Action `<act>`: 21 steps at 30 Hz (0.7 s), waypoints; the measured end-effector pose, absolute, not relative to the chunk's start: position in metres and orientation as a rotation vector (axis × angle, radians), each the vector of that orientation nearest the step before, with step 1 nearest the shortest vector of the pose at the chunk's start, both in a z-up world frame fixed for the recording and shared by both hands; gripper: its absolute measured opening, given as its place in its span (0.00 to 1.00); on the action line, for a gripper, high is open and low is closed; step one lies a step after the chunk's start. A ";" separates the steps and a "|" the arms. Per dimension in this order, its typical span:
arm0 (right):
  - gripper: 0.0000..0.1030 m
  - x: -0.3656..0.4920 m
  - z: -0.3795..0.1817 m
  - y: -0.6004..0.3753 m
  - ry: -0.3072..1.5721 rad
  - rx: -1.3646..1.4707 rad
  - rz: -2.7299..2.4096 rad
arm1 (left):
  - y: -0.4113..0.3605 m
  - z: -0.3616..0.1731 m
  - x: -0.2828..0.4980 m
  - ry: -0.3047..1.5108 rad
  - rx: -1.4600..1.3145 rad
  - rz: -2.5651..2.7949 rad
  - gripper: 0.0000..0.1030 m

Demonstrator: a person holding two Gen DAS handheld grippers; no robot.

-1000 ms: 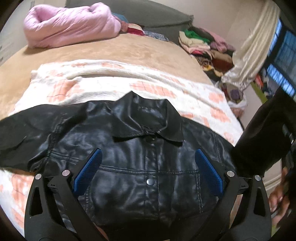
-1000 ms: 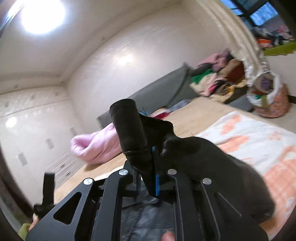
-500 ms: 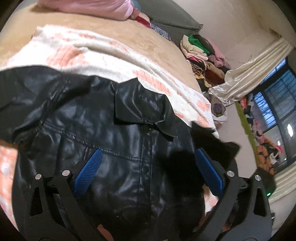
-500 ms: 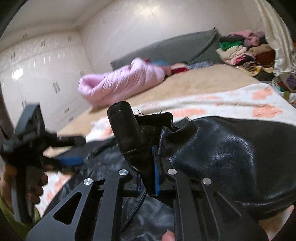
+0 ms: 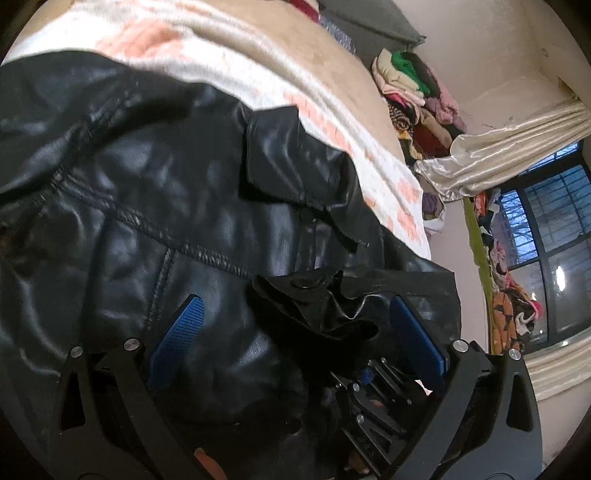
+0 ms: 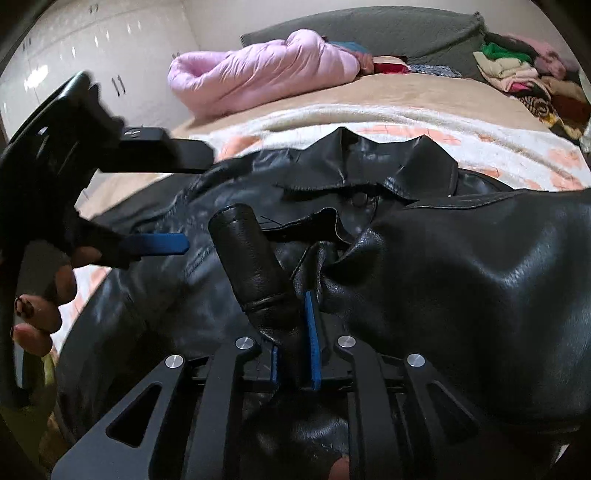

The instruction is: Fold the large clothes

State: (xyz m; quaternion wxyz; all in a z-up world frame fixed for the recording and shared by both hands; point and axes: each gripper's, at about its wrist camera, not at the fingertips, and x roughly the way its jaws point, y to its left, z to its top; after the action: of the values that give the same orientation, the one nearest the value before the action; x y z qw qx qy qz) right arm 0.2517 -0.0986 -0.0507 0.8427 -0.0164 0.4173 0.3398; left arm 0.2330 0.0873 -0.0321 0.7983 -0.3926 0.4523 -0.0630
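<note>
jacket [image 6: 480,277]: glossy black leather, creased | right gripper [image 6: 293,332]: rolled cuff pinched, jaws easing apart | left gripper [image 5: 295,332]: spread wide, nothing gripped

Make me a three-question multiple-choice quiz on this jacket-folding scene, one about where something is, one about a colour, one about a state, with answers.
1. Where does the pink quilt lie?
A. far end of the bed
B. on the floor
C. on the jacket

2. What colour is the jacket?
A. brown
B. black
C. grey

3. How do the left gripper's jaws stand?
A. clamped on the collar
B. shut, empty
C. wide apart over the jacket

Answers:
1 A, it sits by the grey headboard.
2 B, shiny black leather throughout.
3 C, the blue pads stand far apart, gripping nothing, while the right gripper holds the sleeve cuff.
</note>
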 end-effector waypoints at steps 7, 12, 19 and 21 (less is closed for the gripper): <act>0.17 0.248 -0.049 -0.105 0.922 -0.043 0.735 | 0.090 -0.037 0.231 0.989 -0.844 -0.111 0.91; 0.33 0.232 -0.047 -0.091 0.866 -0.228 0.670 | 0.092 -0.034 0.226 0.985 -0.841 -0.096 0.91; 0.96 0.208 -0.033 -0.087 0.736 -0.350 0.664 | 0.091 -0.033 0.221 1.000 -0.825 -0.093 0.91; 0.96 0.208 -0.026 -0.092 0.724 -0.337 0.686 | 0.090 -0.034 0.220 1.009 -0.828 -0.096 0.91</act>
State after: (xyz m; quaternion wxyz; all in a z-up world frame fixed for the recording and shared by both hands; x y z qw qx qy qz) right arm 0.2083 -0.0923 -0.0259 0.8646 -0.1606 0.3455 0.3276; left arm 0.2199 0.0899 -0.0339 0.7935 -0.3849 0.4692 -0.0445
